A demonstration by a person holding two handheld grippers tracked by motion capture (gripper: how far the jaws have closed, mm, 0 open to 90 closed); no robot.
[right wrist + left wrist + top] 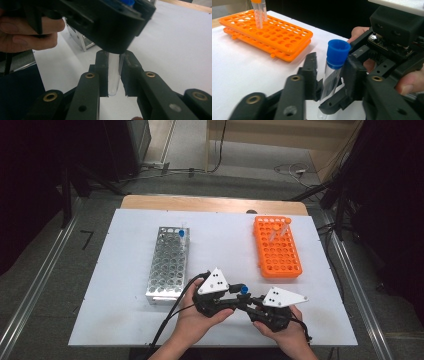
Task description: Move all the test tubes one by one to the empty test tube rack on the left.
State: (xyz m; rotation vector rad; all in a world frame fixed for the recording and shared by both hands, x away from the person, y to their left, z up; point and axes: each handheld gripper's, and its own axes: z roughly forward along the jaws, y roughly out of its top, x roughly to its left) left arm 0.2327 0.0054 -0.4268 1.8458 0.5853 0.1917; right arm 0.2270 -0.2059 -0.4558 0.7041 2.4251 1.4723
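While both tools grip blue-capped tube, orange rack sits nr, clear.

White table with steel rack and orange rack.

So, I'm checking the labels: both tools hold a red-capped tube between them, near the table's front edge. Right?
Not quite: the cap is blue, not red, as the left gripper view shows. Both the left tool and right tool do hold the tube.
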